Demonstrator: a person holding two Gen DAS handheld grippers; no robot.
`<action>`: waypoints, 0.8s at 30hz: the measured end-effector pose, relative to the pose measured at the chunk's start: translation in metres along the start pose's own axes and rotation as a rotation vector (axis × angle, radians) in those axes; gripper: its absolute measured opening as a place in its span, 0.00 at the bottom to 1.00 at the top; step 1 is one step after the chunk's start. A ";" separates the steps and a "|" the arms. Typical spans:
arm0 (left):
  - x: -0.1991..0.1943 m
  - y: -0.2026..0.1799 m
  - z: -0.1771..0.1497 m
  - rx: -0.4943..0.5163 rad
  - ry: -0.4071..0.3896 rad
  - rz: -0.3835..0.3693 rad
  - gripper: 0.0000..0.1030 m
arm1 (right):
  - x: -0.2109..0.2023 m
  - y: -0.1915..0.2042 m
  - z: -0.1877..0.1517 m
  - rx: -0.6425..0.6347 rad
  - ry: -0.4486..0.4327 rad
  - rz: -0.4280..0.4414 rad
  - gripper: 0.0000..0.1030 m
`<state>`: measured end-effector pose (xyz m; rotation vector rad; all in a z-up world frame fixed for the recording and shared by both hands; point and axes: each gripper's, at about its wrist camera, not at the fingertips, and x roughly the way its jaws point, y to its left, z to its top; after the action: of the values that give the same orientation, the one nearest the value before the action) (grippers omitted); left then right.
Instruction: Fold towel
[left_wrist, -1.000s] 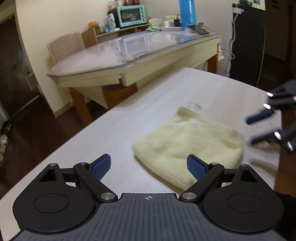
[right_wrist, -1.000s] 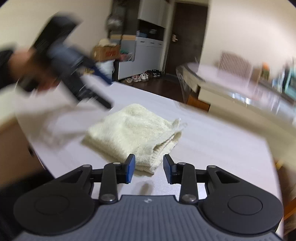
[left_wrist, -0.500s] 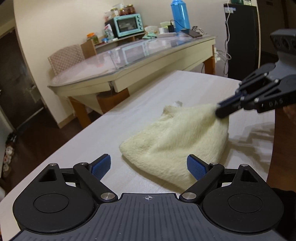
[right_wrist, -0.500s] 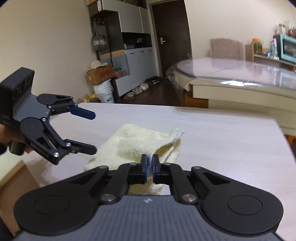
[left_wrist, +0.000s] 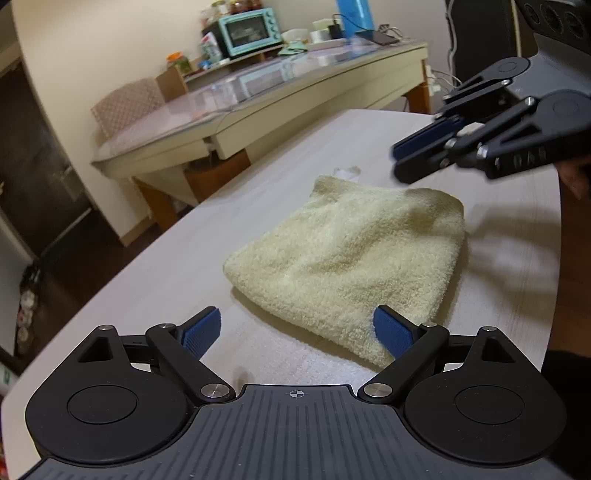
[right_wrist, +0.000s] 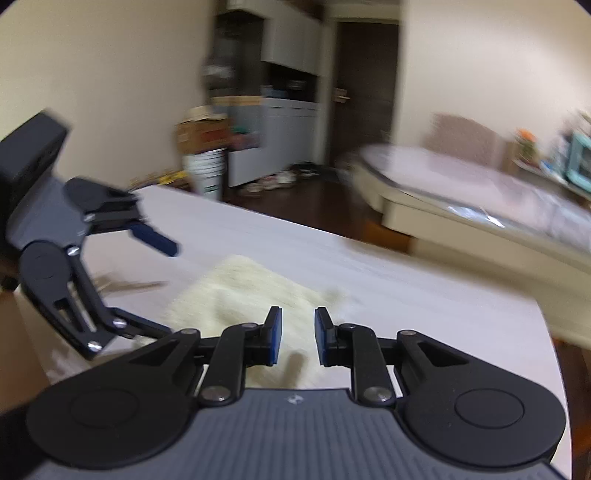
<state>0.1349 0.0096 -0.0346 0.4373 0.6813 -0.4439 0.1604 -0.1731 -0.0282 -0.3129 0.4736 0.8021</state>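
While the pale yellow terry towel (left_wrist: 354, 266) lies folded into a rough rectangle on the whitish wood-grain counter (left_wrist: 207, 243), neither tool is touching it. In the left wrist view the left hand-held gripper (left_wrist: 297, 330) has its blue-padded fingers (left_wrist: 201, 326) spread wide, empty, at the near edge of the towel; the right-side pad overlaps the towel's near right corner in the picture, though whether it touches the cloth cannot be told. At the far right of that view the right hand-held gripper (left_wrist: 417, 158) hangs in the air above the towel's far right corner, its fingers parted by a narrow gap and holding nothing, and its shadow falls on the counter to the right of the towel.

The right wrist view is blurred by motion. Its own blue-padded fingers (right_wrist: 275, 334) stand a little apart with nothing between them, and the towel (right_wrist: 243, 295) shows beyond them on the counter (right_wrist: 369, 273). The left hand-held gripper (right_wrist: 162, 288) appears at the left of that view, fingers wide apart over the towel's left side.

Beyond the counter stands a long glass-topped dining table (left_wrist: 280, 92) with a mint-green toaster oven (left_wrist: 245, 35) at its far end.
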 end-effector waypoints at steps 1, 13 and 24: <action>0.000 0.001 -0.001 -0.010 0.002 -0.003 0.92 | 0.005 0.005 0.001 -0.034 0.009 0.017 0.21; -0.002 0.003 -0.006 -0.035 -0.005 -0.011 0.92 | 0.045 -0.030 0.000 -0.116 0.117 -0.029 0.37; -0.011 -0.002 -0.001 -0.045 -0.022 0.031 0.91 | 0.057 -0.031 0.015 -0.132 0.090 -0.031 0.28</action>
<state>0.1262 0.0107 -0.0283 0.3992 0.6610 -0.4026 0.2220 -0.1526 -0.0419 -0.4796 0.4998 0.7931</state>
